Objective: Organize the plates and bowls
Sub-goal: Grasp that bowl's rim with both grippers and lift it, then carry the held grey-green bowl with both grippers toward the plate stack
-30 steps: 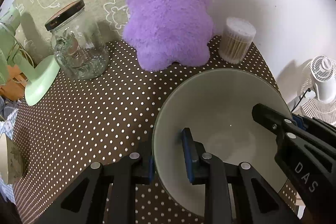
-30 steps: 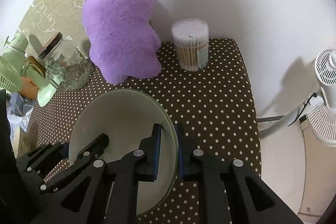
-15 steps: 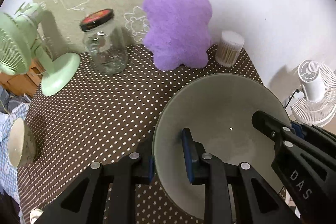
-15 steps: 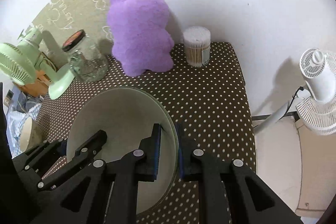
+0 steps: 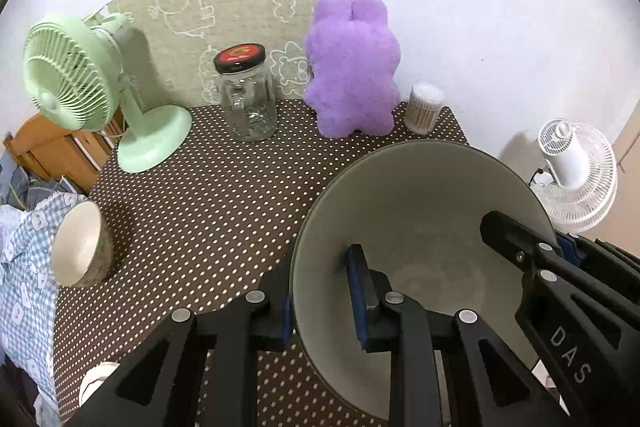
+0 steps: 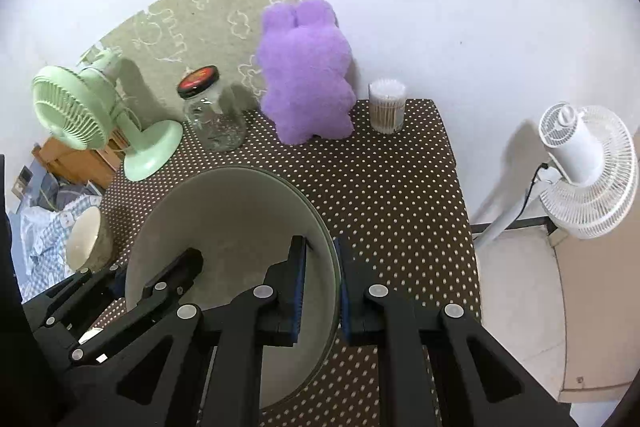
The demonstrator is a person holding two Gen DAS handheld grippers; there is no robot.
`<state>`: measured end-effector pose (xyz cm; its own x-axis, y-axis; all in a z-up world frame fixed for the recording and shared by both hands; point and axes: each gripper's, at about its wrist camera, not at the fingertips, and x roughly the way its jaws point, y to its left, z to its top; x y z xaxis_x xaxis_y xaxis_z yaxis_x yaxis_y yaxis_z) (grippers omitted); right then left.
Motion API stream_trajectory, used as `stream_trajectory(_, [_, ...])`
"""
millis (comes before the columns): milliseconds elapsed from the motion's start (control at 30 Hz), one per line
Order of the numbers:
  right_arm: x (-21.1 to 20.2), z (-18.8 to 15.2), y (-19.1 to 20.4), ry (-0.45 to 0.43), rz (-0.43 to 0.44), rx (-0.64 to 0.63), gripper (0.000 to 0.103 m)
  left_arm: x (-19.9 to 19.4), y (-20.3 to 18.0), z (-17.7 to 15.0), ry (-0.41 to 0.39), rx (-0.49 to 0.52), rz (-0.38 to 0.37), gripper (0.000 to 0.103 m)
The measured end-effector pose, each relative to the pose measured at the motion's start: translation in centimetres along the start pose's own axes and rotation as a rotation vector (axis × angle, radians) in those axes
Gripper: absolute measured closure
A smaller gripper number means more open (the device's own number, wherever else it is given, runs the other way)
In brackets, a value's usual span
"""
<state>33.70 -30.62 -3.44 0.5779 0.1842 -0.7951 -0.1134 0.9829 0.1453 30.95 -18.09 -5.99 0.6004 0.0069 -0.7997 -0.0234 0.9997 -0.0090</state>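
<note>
A small beige bowl (image 5: 78,245) lay tipped on its side at the left edge of the polka-dot table (image 5: 208,203), against a blue checked cloth (image 5: 24,259), well apart from the dish being carried. Behind it stood a mint-green desk fan (image 5: 76,83), a lidded glass jar (image 5: 246,95), a purple plush toy (image 5: 352,71) and a tub of cotton swabs (image 5: 424,109), all lined along the wall, which left the table's middle free for sorting. In front, a large pale bowl (image 5: 424,227) hung above the cloth, gripped at opposite sides of its rim: the left gripper (image 5: 320,295) had closed on the near-left rim, one pad inside and one outside, while the right gripper (image 6: 322,283) pinched the right rim in the same way. The two-sided hold likely served to keep so wide a dish level. A white floor fan (image 5: 576,175) stood off the table's right end.
</note>
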Motion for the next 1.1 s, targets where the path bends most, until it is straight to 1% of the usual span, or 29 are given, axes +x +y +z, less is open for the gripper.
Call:
stream_trajectory(300, [-5.0, -3.1, 3.3, -0.027, -0.005, 0.014, 0.086, -5.0, 2.3, -3.0, -0.03, 0.017, -0.007, 0.082])
stream_trajectory(533, [-7.8, -5.8, 5.5, -0.037, -0.022, 0.021, 0.086, -7.5, 3.8, -5.4, -0.033, 0.024, -0.027, 0.082])
stream_trajectory(833, [-9.5, -10.3, 7.0, -0.012, -0.051, 0.046, 0.086, -8.7, 5.1, -9.2, 0.003, 0.047, -0.057, 0.082])
stream_trajectory(1100, [-9.0, -14.8, 7.8, 0.053, -0.06, 0.07, 0.086, -8.1, 5.8, -13.2, 0.071, 0.061, -0.052, 0.082])
